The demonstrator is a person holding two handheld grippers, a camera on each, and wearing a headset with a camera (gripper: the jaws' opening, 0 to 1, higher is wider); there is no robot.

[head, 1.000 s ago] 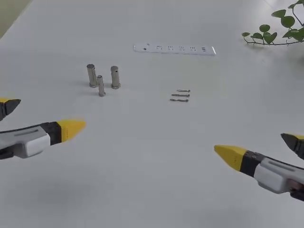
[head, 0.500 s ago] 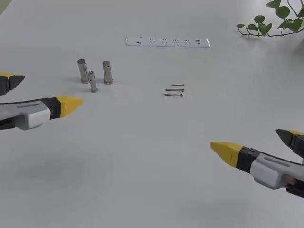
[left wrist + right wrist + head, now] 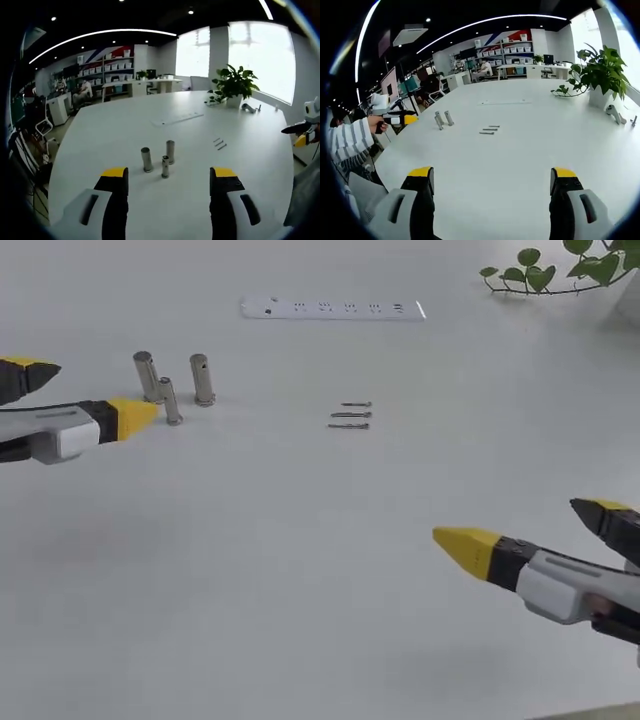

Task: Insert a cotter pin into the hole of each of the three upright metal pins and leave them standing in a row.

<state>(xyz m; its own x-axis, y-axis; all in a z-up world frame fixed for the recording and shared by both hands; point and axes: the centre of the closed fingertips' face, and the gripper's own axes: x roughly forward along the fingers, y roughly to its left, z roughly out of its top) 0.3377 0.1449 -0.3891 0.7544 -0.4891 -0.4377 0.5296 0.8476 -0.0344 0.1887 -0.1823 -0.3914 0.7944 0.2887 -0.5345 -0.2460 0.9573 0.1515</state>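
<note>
White bench (image 3: pixel 300 580), metal pins (image 3: pixel 170 388) bare at ten o'clock; your left hand-held gripper (image 3: pixel 100 390) and right hand-held gripper (image 3: pixel 508 520) are spread, empty. Likely next: pinch a cotter pin (image 3: pixel 350 415).

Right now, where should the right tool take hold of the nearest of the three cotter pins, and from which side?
Probably from above, jaws across the thin shaft of the nearest cotter pin, near one end so the other stays free. It lies flat on the table, with the next pin close behind it; the near side is open to the right tool.
</note>
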